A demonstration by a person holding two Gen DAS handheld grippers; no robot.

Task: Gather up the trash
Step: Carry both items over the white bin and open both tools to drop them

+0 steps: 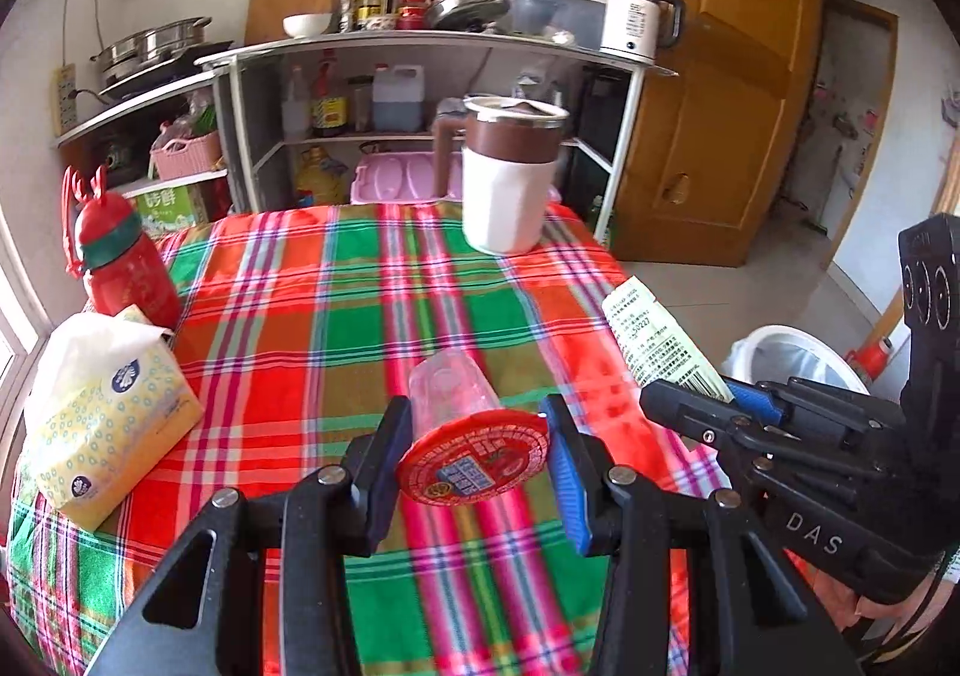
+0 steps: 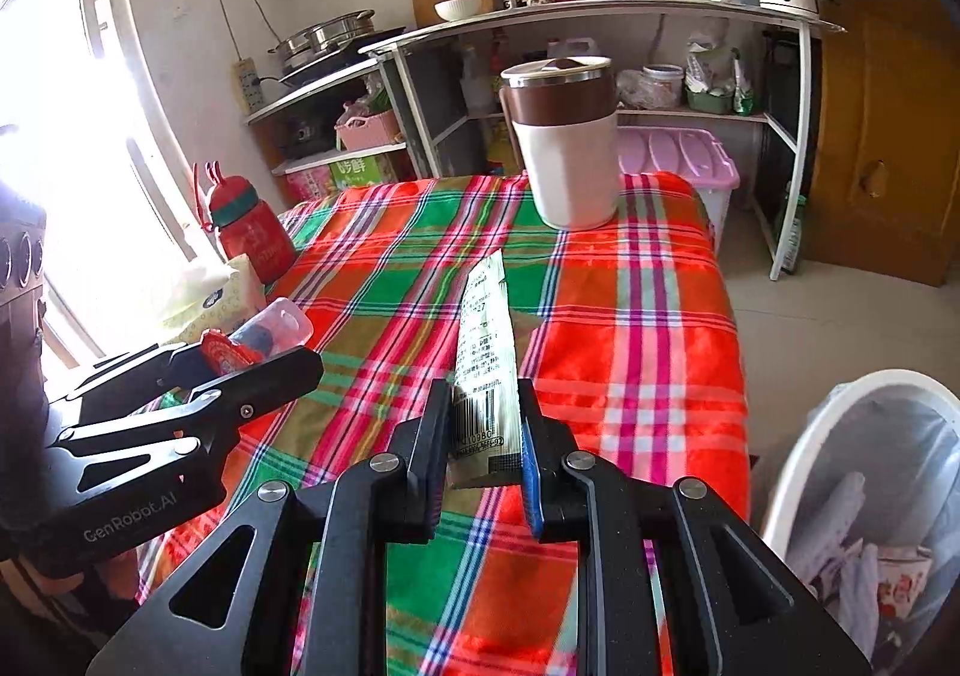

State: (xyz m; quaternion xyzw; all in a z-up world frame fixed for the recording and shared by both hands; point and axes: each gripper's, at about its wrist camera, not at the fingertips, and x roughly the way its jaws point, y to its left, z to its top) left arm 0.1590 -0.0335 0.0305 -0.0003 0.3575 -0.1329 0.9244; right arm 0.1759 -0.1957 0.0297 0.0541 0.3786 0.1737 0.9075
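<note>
My left gripper [image 1: 474,454] is shut on a clear plastic cup with a red foil lid [image 1: 471,451], held on its side above the plaid tablecloth [image 1: 300,316]. The cup also shows in the right wrist view [image 2: 264,331]. My right gripper [image 2: 485,430] is shut on a long pale wrapper with a barcode [image 2: 483,358], held up over the cloth; the wrapper also shows in the left wrist view [image 1: 660,340]. A white trash bin [image 2: 798,472] lined with a bag and holding some trash stands on the floor right of the table; it also shows in the left wrist view [image 1: 780,343].
On the table stand a brown-and-white lidded mug [image 1: 507,172], a red bottle [image 1: 123,256] and a yellow tissue pack [image 1: 108,418]. Behind the table are kitchen shelves [image 1: 420,46] with pots and bottles. A wooden door [image 1: 732,76] is at the right.
</note>
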